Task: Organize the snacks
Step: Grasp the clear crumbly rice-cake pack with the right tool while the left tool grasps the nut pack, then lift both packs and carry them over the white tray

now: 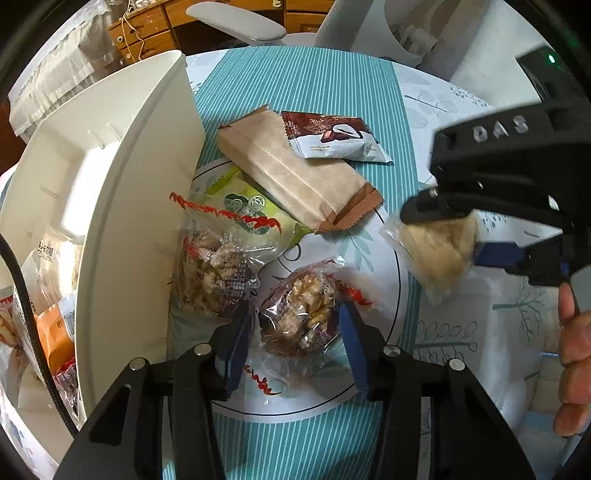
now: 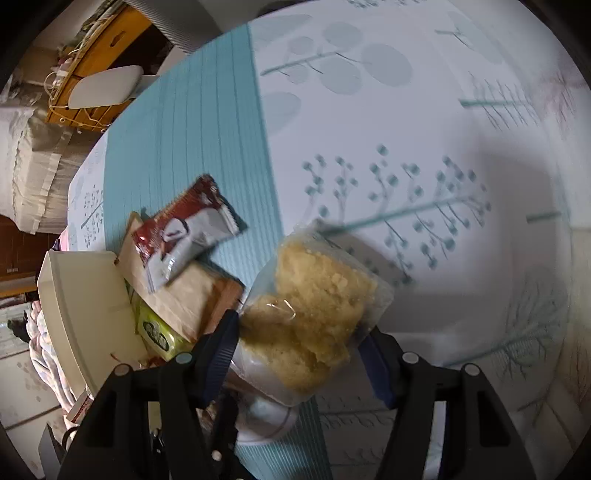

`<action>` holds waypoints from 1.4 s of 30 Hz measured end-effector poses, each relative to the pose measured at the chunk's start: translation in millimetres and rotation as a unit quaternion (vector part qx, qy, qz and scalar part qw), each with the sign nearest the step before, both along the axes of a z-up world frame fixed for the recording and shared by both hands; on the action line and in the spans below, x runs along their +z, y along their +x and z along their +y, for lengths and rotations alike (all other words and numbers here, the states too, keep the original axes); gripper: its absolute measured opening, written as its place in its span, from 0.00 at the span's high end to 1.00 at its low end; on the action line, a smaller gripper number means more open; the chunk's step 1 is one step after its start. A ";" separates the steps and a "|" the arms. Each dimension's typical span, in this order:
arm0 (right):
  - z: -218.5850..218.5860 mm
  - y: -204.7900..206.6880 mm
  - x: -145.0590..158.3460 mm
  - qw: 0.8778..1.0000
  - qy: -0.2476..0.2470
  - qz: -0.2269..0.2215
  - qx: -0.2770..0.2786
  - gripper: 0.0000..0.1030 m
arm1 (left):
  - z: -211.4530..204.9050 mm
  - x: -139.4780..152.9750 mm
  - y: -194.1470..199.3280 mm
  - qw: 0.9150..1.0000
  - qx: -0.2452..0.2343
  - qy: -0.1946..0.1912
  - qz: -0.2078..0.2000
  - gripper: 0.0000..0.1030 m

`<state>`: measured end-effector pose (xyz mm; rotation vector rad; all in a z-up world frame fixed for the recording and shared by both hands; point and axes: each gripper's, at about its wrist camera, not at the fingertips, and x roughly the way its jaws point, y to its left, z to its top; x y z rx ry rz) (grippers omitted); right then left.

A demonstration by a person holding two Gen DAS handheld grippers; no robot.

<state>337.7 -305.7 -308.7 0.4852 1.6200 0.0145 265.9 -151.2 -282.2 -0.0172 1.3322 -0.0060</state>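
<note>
My left gripper (image 1: 295,343) is shut on a clear packet of nut brittle (image 1: 301,317) over the white plate (image 1: 388,280). A second brittle packet (image 1: 214,269), a green packet (image 1: 251,206), a long brown paper packet (image 1: 295,173) and a maroon-and-white packet (image 1: 332,136) lie around it. My right gripper (image 2: 299,354), also in the left wrist view (image 1: 476,236), is shut on a clear packet of pale crumbly cake (image 2: 314,302), held above the tablecloth; the cake also shows in the left wrist view (image 1: 432,251).
A white storage bin (image 1: 122,206) stands at the left with several snack packets inside (image 1: 55,325). The round table has a teal striped runner (image 1: 310,81). A grey chair (image 1: 240,22) and wooden drawers (image 1: 144,29) stand beyond the table.
</note>
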 end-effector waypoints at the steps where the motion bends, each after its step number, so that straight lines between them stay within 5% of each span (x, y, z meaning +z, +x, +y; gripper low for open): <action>1: -2.8 -3.3 -0.3 1.000 0.001 0.004 -0.006 0.39 | 1.0 0.7 -0.6 1.000 0.000 -0.003 0.000 0.58; 21: -50.9 -92.7 12.6 0.996 -0.012 0.061 -0.071 0.39 | 27.3 32.2 -58.1 0.999 -0.024 -0.040 0.026 0.62; 32: -4.9 -142.3 31.0 0.997 -0.033 0.048 -0.051 0.39 | 47.9 86.5 -83.0 0.995 -0.067 -0.071 0.019 0.62; 42: 44.8 -192.4 69.3 0.995 -0.050 0.002 -0.086 0.39 | 86.3 144.1 -100.1 0.981 -0.173 -0.084 -0.023 0.62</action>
